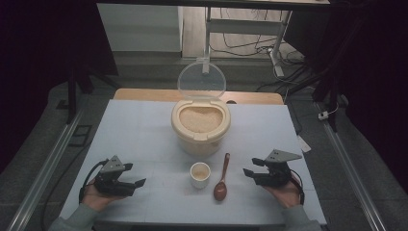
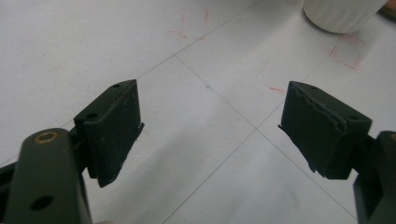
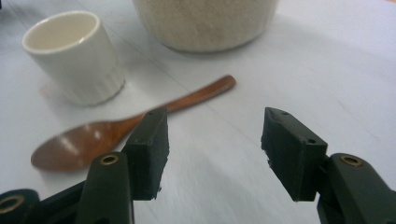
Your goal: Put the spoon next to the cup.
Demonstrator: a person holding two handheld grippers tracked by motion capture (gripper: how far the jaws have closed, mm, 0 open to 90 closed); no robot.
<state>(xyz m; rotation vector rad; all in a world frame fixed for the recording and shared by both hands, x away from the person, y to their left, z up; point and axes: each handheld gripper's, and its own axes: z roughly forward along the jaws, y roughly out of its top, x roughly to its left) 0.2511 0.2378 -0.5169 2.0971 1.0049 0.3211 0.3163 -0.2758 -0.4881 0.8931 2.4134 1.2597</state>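
While both grippers hovered empty, one wooden spoon [image 1: 222, 179] lay beside one cup [image 1: 200, 174].
Left gripper [image 1: 134, 175] and right gripper [image 1: 251, 167] stood wide apart-jawed; one open rice container [image 1: 200, 126] sat behind, table [image 1: 139, 134] edges clear.

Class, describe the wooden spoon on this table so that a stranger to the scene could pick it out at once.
Start at the big cream rice container with its clear lid up, mid-table. Just in front stands a small white cup; the wooden spoon lies flat to its right, bowl toward the person. It is the only brown, long, thin thing there.
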